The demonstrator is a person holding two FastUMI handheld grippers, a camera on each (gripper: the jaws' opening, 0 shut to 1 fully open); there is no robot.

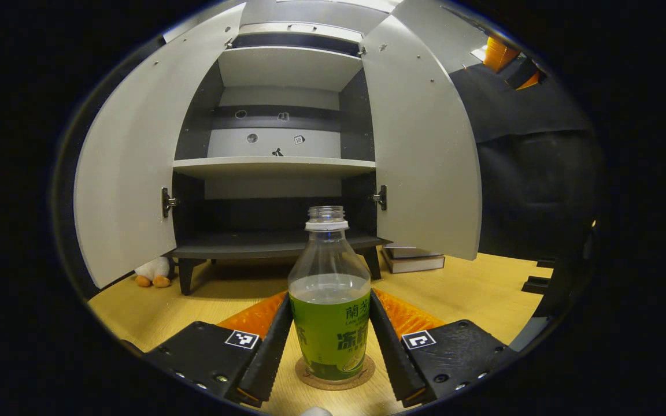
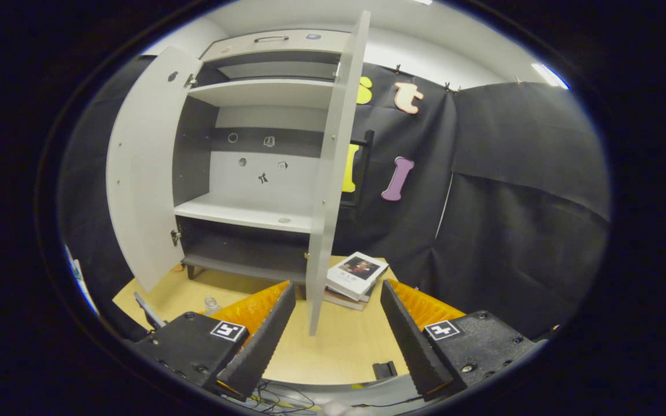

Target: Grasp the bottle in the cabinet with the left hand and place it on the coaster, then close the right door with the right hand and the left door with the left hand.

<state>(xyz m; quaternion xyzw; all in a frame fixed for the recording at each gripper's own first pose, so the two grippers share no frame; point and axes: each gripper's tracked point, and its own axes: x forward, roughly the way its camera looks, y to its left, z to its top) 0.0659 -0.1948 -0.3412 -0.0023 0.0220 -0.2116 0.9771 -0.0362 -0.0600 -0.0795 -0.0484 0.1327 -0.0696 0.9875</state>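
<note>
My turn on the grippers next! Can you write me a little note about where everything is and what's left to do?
Left gripper: fingers around the bottle, which stands on the coaster; whether both fingers press on it, I can't tell.
Right gripper: open, empty, facing the right door's edge.
Done: bottle on the coaster.
Left: let go, shut the right door with the right gripper, then the left door with the left.

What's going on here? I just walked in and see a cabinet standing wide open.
A person is working with two handheld grippers. The left gripper has its fingers on either side of a green-labelled bottle that stands upright on a round coaster on the wooden table; whether they press it, I can't tell. The right gripper is open, with the edge of the right door ahead between its fingers. The left door is open too.
</note>
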